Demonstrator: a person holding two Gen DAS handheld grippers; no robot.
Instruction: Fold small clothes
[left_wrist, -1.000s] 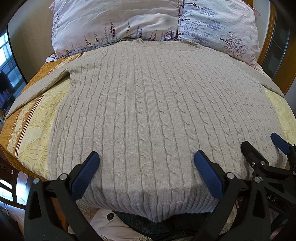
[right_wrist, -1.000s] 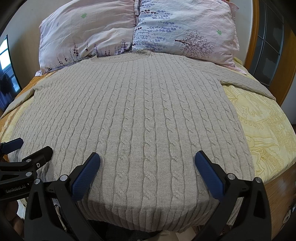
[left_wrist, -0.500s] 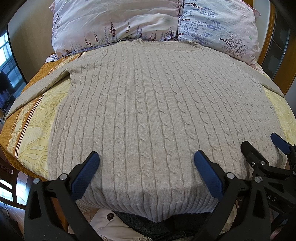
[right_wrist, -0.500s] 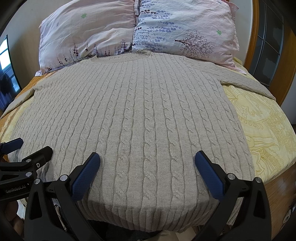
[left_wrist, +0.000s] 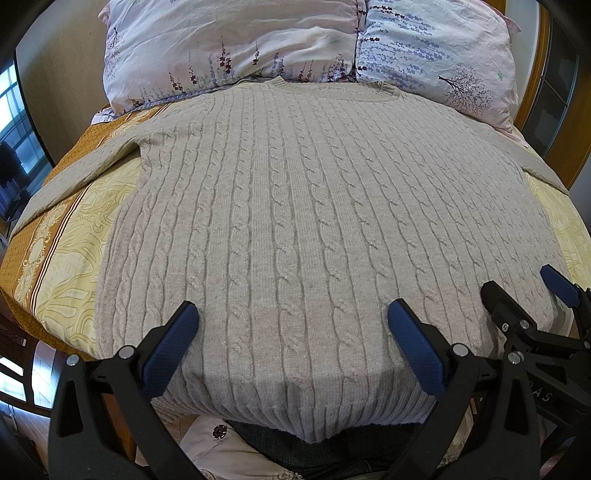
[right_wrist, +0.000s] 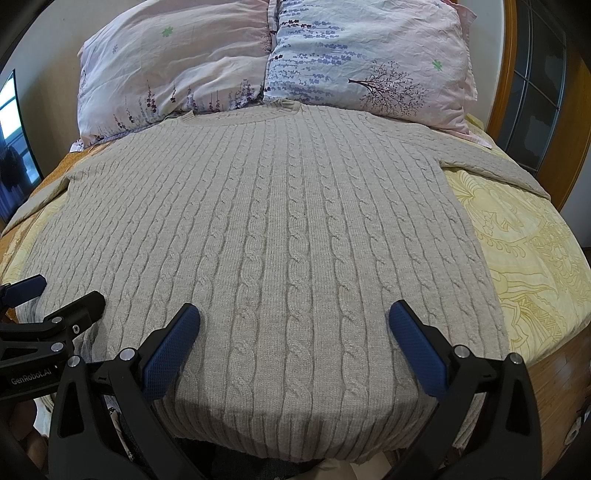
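A beige cable-knit sweater (left_wrist: 295, 206) lies flat on the bed, neck toward the pillows, sleeves spread to both sides, hem hanging over the near edge. It also fills the right wrist view (right_wrist: 280, 236). My left gripper (left_wrist: 290, 317) is open and empty above the hem's left half. My right gripper (right_wrist: 293, 317) is open and empty above the hem's right half. Each gripper shows in the other's view: the right one (left_wrist: 524, 291) and the left one (right_wrist: 62, 291), both open.
Two floral pillows (left_wrist: 236, 48) (right_wrist: 369, 62) lie at the head of the bed. A yellow patterned bedsheet (right_wrist: 524, 251) shows on both sides of the sweater. A wooden headboard post (right_wrist: 506, 74) and a window (left_wrist: 14, 122) flank the bed. Other clothes (left_wrist: 229, 446) lie below the hem.
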